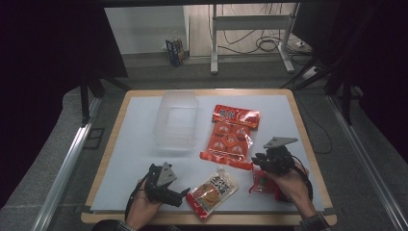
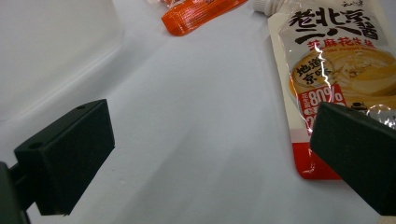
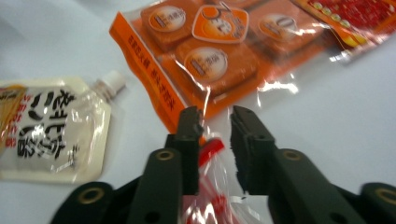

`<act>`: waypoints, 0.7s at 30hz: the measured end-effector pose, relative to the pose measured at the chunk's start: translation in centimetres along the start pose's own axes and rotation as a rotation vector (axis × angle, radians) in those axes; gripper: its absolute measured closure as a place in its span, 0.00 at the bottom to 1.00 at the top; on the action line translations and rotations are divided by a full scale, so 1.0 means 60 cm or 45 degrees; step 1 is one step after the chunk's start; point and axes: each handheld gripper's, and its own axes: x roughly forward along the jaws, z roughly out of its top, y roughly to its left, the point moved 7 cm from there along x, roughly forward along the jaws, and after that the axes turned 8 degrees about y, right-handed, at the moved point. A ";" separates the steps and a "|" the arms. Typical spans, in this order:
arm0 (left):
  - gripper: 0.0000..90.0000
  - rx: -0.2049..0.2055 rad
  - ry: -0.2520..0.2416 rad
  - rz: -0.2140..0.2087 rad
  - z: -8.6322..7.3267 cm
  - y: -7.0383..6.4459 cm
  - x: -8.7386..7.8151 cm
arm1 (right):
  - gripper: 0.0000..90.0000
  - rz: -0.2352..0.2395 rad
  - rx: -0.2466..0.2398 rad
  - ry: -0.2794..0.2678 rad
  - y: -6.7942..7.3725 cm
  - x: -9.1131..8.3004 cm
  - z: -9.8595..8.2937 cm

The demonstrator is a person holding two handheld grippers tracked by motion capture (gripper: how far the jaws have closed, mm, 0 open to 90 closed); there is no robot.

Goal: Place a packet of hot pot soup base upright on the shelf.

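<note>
My right gripper (image 3: pixel 215 123) pinches a small red packet (image 1: pixel 262 183) near the table's right edge, jaws nearly closed on its crinkly top for a lift. My left gripper (image 1: pixel 180 195) gapes wide and empty beside the sauce pouch (image 1: pixel 212 191) (clear container (image 1: pixel 177 120) waits far-centre).

We seem to be in a lab or recording studio, not a home. The tabletop (image 1: pixel 144 144) is covered with a plain white sheet and flanked by dark curtains (image 1: pixel 43 72). Beyond its far edge we see a metal stand (image 1: pixel 250 29) and loose cables (image 1: pixel 269 45) on a bare floor.
</note>
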 end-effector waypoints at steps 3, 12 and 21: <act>0.00 0.004 0.000 -0.001 0.000 -0.001 0.000 | 0.87 0.007 -0.006 -0.002 -0.001 0.013 0.013; 0.00 0.020 0.002 -0.003 0.001 -0.004 0.001 | 0.98 0.038 -0.017 -0.008 -0.008 0.058 0.055; 0.00 0.030 0.005 -0.005 0.000 -0.004 0.000 | 0.98 0.025 -0.044 0.006 -0.011 0.114 0.098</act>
